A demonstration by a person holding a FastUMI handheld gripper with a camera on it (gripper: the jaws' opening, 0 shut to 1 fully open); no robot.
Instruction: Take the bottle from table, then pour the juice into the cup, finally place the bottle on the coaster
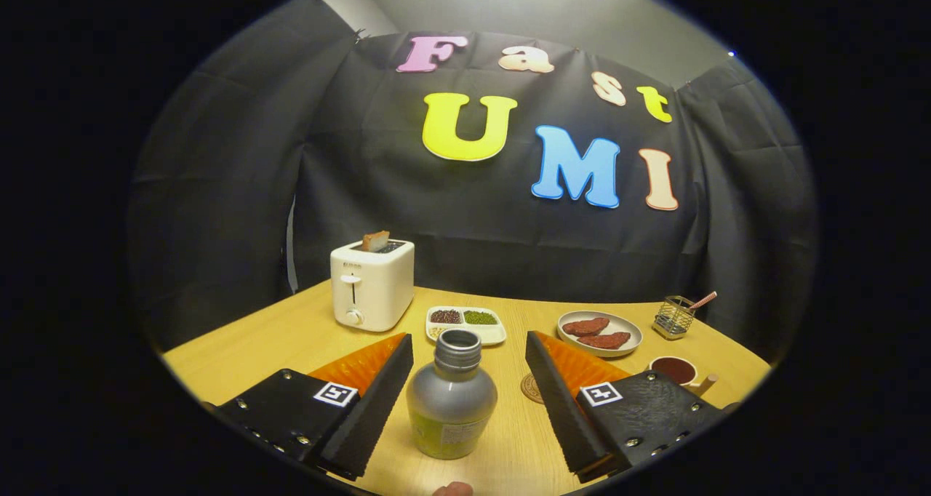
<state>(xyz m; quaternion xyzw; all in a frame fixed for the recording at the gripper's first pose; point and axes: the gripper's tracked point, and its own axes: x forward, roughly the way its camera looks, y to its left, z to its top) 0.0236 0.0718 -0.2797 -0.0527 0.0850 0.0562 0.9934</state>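
Gripper [465, 361] is spread wide, fingers [371, 401] either side of the bottle [452, 398] w/ clear gaps both sides; neither pad touches it. Bottle stands upright on the wooden table [291, 332], between the fingers and near their inner ends; cap off, neck open, grey-silver body w/ a greenish label low down. Coaster [533, 388] lies flat just right of the bottle, partly hidden behind the right finger; round, brown, patterned. Cup [675, 371] sits further right, beyond the right finger, dark liquid inside, handle pointing right; apart from the coaster. Far side, left to right: white toaster [372, 284] w/ a slice of bread [375, 241] sticking up from one slot; a small divided tray [465, 324] w/ dark red and green contents, just right of the toaster base; a round plate [600, 332] w/ two reddish-brown pieces on it; a small wire basket [673, 316] holding a pink-tipped stick, far right. All far items well apart from the bottle. A fingertip-like bit [452, 489] shows at the very near edge below the bottle; can't tell what it is.
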